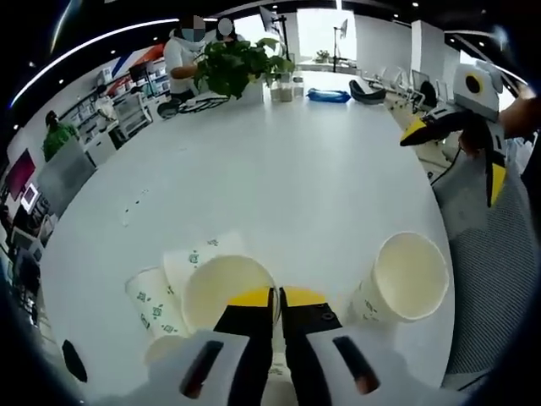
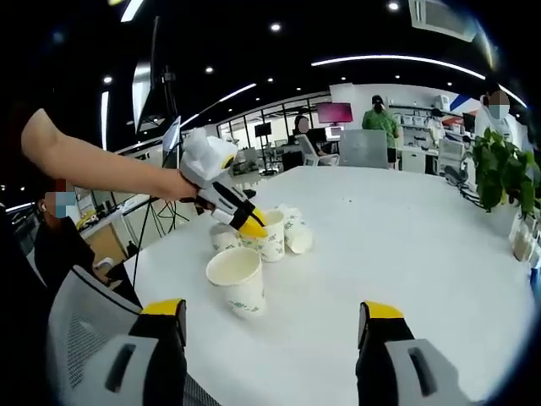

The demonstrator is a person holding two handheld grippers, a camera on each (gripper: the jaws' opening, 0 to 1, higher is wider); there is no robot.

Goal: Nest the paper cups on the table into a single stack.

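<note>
The white table (image 1: 279, 169) carries a group of paper cups. The left gripper (image 1: 277, 298) has its jaws almost together on the near rim of an upright cup (image 1: 221, 288), beside two cups lying on their sides (image 1: 156, 300). A single cup (image 1: 406, 277) stands apart to the right. The right gripper (image 2: 275, 326) is wide open, holds nothing and hangs back from the table. The step looks like the first pick; next, the gripped cup should probably go into another. The cups have green printing, too small to read.
</note>
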